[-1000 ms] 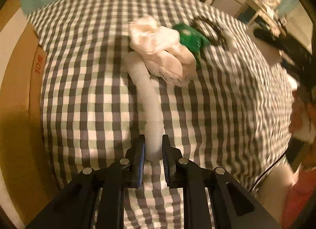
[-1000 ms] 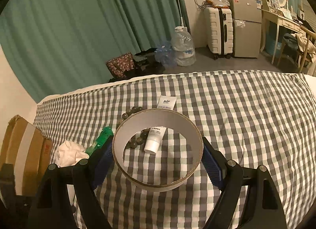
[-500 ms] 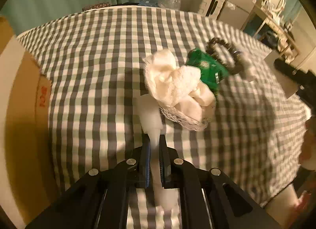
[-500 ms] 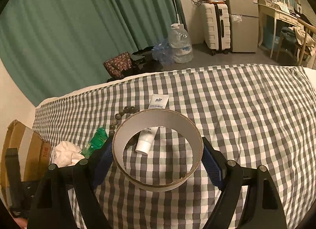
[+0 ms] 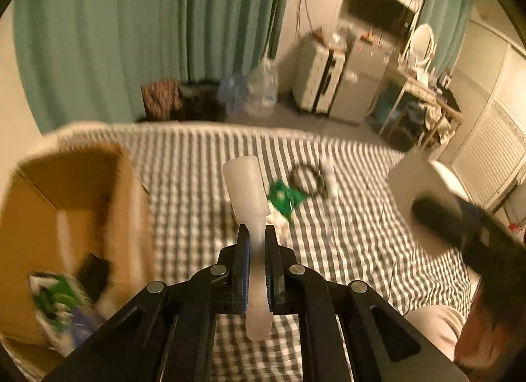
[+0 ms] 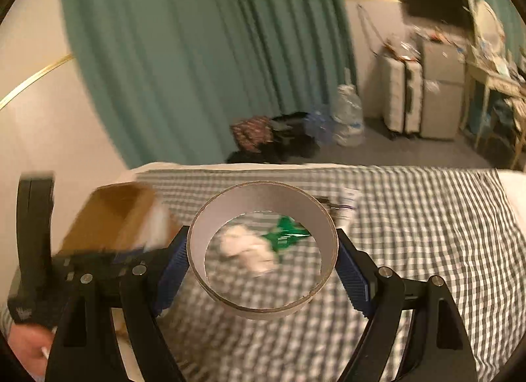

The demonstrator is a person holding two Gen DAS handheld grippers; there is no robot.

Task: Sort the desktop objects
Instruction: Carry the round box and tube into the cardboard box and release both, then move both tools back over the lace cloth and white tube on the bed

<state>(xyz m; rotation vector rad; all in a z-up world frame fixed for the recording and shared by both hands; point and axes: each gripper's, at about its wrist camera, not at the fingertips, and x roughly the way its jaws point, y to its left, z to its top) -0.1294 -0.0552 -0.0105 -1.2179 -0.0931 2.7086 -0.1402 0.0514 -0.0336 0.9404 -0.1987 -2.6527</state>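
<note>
Left gripper (image 5: 257, 247) is clamped tight on a white tube (image 5: 247, 191) at center frame, held up off the checkered cloth (image 5: 197, 165), cardboard box (image 5: 75, 204) at left. Right gripper (image 6: 263, 250) is spread wide, squeezing a cardboard ring (image 6: 263, 306) at lower center. White cloth (image 6: 246, 247) and green packet (image 6: 286, 234) show through it.

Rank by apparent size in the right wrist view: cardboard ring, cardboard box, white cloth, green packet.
1. cardboard ring, though being held right at the camera inflates it
2. cardboard box, partly hidden, so ring versus box is unsure
3. white cloth
4. green packet
</note>
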